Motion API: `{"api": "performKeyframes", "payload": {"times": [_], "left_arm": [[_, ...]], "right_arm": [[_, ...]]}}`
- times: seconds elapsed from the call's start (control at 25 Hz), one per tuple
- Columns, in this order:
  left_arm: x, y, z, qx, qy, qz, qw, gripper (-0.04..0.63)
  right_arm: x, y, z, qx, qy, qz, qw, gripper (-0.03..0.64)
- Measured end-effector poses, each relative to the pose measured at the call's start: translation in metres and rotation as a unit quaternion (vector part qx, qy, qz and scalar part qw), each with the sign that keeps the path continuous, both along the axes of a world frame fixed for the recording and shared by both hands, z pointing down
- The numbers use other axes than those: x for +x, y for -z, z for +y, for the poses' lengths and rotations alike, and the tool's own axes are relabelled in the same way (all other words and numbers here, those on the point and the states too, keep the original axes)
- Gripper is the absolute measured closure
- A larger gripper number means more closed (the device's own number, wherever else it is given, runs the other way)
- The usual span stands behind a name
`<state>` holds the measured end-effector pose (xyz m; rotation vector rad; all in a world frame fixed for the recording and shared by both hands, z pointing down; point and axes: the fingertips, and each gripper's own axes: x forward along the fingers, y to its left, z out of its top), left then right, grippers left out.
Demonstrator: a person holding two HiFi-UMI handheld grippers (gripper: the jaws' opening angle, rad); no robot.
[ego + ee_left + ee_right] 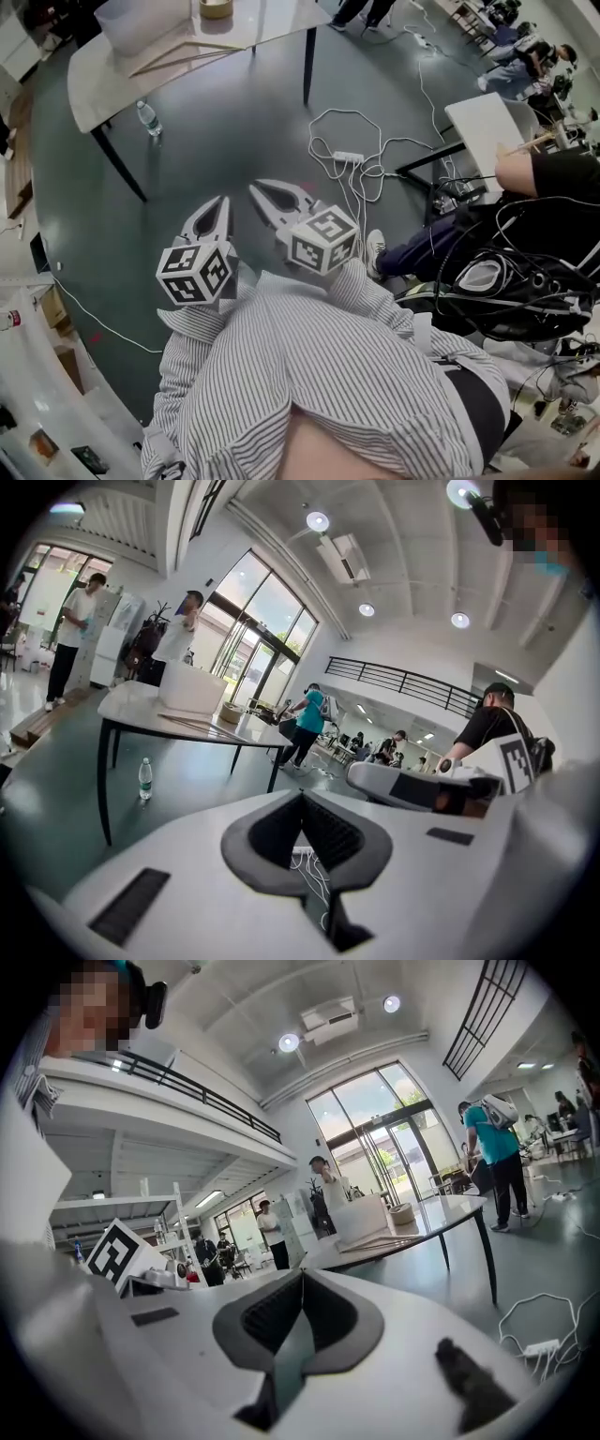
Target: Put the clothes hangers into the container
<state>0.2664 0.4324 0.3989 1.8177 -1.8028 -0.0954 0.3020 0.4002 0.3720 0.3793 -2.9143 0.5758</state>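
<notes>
Side by side in the foreground, left gripper (pixel 221 201) and right gripper (pixel 260 188), well apart from the table (pixel 94 89) ahead. On the table, container (pixel 141 23), with clothes hangers (pixel 183 54) lying just before it and a roll (pixel 216 7) to its right. On the floor (pixel 234 131) by the table's near edge, a bottle (pixel 148 118); ahead and right of the grippers, a power strip (pixel 348 157) amid cables (pixel 328 120).

Dark floor (pixel 216 141), white table (pixel 101 82), tall windows (pixel 267 621) & ceiling spots (pixel 317 521)
</notes>
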Motion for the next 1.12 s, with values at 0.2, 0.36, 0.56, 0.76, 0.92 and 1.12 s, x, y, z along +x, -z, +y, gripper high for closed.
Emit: {"api": "performKeyframes", "payload": {"times": [0.2,0.36,0.56,0.76,0.92,1.12], "left_arm": [[-0.051,0.013,-0.041,0.012,-0.027,0.0,0.9996,0.586],[-0.095,0.015,-0.07,0.018,-0.043,0.006,0.9989,0.585],[-0.145,0.012,-0.095,0.019,-0.057,-0.006,0.9982,0.585],[-0.165,0.0,-0.111,0.008,-0.065,0.008,0.9978,0.585],[-0.165,-0.008,-0.119,-0.001,-0.068,0.007,0.9976,0.584],[-0.165,-0.014,-0.126,-0.007,-0.073,-0.003,0.9973,0.586]], "right_arm": [[-0.054,0.014,-0.036,0.022,-0.015,-0.009,1.0,0.601],[-0.088,0.016,-0.076,0.019,-0.05,-0.021,0.998,0.601],[-0.133,0.012,-0.102,0.022,-0.071,-0.02,0.997,0.601],[-0.149,0.004,-0.107,0.005,-0.076,-0.027,0.997,0.601],[-0.149,-0.005,-0.116,0.008,-0.081,-0.005,0.997,0.601],[-0.157,-0.012,-0.127,0.002,-0.086,0.007,0.996,0.601]]}}
